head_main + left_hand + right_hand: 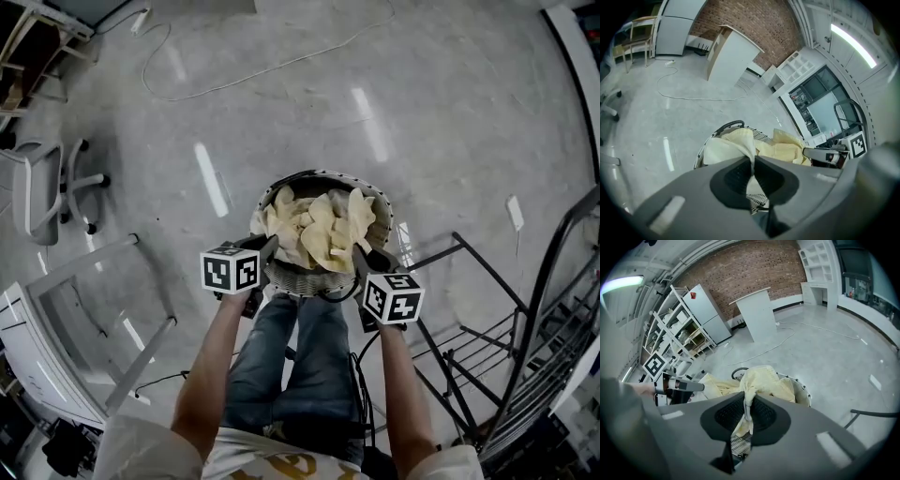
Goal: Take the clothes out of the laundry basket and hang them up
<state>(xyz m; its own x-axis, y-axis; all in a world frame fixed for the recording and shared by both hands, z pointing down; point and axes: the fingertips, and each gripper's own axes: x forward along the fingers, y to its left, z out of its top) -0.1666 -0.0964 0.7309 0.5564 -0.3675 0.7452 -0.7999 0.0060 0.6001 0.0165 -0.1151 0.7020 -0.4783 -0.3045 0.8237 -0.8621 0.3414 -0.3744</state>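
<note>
Both tools gripped the clothes at the basket.
I had the left tool (pixel 752 169) and the right tool (pixel 747 409) each clamped on a fold of the pale yellow crumpled cloth (pixel 319 230). It lay heaped in the round woven laundry basket (pixel 323 175) just beyond my legs, with a black metal drying rack (pixel 525 319) to the right.

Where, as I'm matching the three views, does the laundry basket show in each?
Head view: laundry basket at centre.
Left gripper view: laundry basket lower centre, just beyond the jaws.
Right gripper view: laundry basket centre, just beyond the jaws.
Shared landmark: pale yellow clothes inside it.
</note>
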